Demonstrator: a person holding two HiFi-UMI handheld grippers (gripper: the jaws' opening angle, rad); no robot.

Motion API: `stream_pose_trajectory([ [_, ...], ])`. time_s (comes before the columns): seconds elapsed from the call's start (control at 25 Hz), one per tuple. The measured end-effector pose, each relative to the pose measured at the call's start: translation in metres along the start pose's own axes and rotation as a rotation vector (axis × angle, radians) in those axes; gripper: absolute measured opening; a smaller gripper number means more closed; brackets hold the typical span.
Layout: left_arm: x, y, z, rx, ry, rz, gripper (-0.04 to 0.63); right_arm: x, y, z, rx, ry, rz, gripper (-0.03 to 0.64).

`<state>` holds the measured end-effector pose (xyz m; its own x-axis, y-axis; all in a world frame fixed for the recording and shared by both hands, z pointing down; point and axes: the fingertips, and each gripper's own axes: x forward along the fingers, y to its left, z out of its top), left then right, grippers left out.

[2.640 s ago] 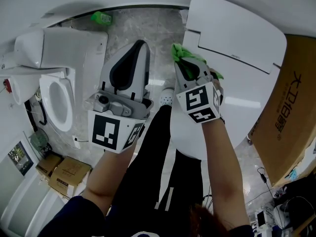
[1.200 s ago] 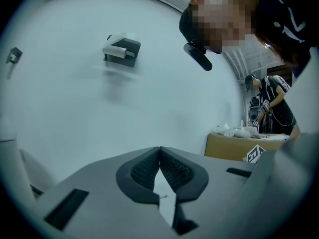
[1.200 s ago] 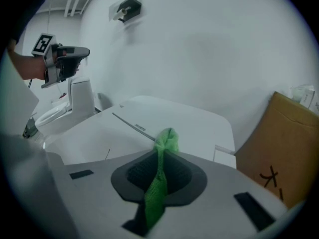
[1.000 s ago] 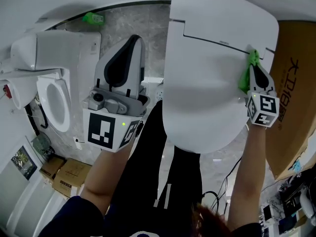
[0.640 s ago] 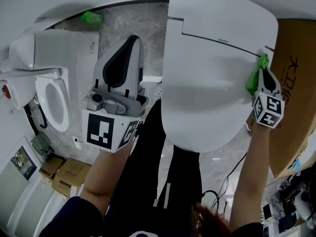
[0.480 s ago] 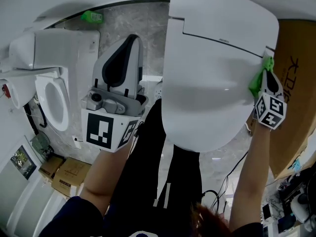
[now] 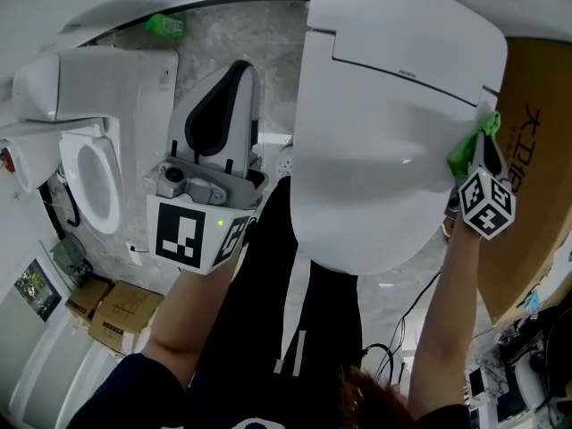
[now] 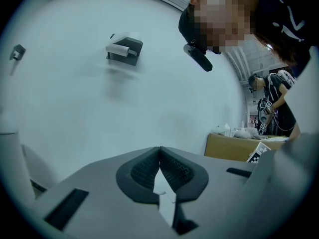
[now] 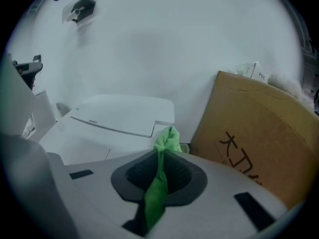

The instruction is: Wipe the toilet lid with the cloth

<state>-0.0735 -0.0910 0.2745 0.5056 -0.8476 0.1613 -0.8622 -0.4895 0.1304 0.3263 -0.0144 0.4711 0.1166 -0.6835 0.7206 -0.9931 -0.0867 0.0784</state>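
The white toilet lid (image 7: 375,123) fills the upper middle of the head view, closed and facing up. My right gripper (image 7: 483,143) is at the lid's right edge, shut on a bright green cloth (image 7: 468,147) that touches the rim there. In the right gripper view the green cloth (image 9: 160,178) hangs pinched between the jaws, its tip just beyond them toward the lid (image 9: 114,118). My left gripper (image 7: 237,74) hovers left of the lid, above the floor, jaws shut with nothing in them. The left gripper (image 8: 159,153) faces a bare white wall in its own view.
A large brown cardboard box (image 7: 527,177) stands close against the lid's right side. A second toilet with an open seat (image 7: 89,186) is at the left. Small cartons (image 7: 112,307) sit bottom left. Cables (image 7: 402,329) lie on the floor. A green object (image 7: 165,25) is by the wall.
My right gripper carried the cloth from the lid's left part across to its right edge, then slid slightly down along that edge. The left gripper stayed put.
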Motion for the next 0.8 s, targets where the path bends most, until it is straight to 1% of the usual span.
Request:
stream_pose_trajectory([
  [0.04, 0.0, 0.0, -0.001, -0.002, 0.0, 0.0, 0.02, -0.001, 0.003, -0.001, -0.002, -0.003, 0.002, 0.05],
  [0.2, 0.001, 0.001, -0.001, -0.007, 0.0, -0.002, 0.02, -0.006, 0.024, -0.004, -0.095, -0.002, 0.036, 0.049],
  [0.44, 0.001, 0.003, 0.0, -0.007, -0.004, 0.002, 0.02, -0.01, 0.052, -0.005, -0.153, -0.005, 0.087, 0.049],
  [0.64, -0.001, 0.01, 0.0, 0.001, 0.009, 0.015, 0.02, -0.015, 0.106, -0.001, -0.227, -0.02, 0.176, 0.05],
  [0.8, -0.008, 0.016, 0.008, -0.002, -0.021, 0.022, 0.02, -0.019, 0.153, 0.003, -0.264, -0.033, 0.245, 0.05],
])
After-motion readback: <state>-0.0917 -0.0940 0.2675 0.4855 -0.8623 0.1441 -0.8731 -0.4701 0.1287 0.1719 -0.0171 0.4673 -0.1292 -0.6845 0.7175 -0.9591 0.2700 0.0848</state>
